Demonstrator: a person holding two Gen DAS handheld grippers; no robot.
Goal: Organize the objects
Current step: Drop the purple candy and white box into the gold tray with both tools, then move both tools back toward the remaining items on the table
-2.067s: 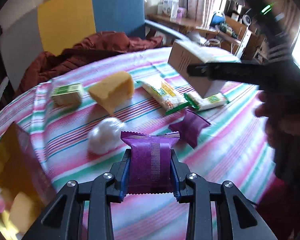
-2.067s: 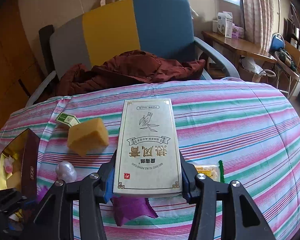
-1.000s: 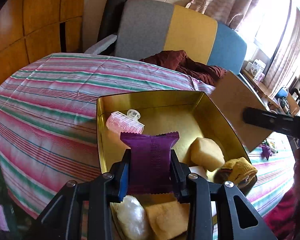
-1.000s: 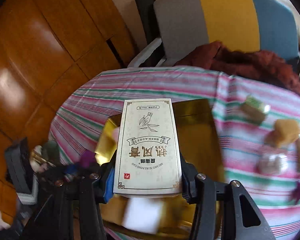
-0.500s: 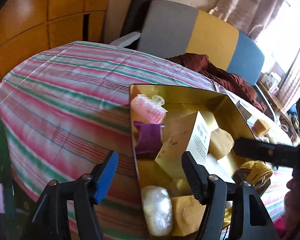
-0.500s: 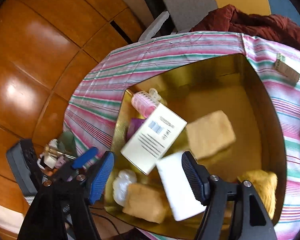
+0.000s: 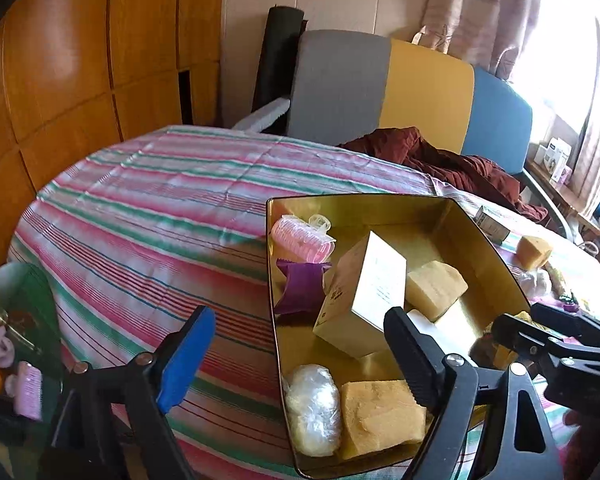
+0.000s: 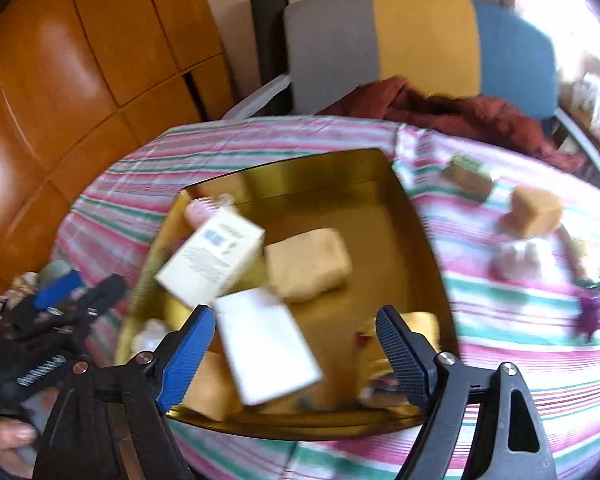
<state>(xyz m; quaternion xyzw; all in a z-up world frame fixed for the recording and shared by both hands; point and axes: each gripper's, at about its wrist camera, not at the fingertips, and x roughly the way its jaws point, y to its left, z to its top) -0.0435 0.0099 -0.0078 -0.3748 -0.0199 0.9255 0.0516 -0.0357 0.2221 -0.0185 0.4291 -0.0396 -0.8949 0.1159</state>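
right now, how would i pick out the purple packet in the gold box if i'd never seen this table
Find the gold box on the striped tablecloth. Look along its left wall, just below the pink hair roller in the far corner. The purple packet lies there beside the tilted cream carton; it is the only purple thing in the box, with crimped zigzag ends, among yellow sponges and white items.

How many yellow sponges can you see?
3. One sponge sits in the gold box beside the cream carton, one is at its near corner, and one lies out on the striped cloth. More may be hidden.
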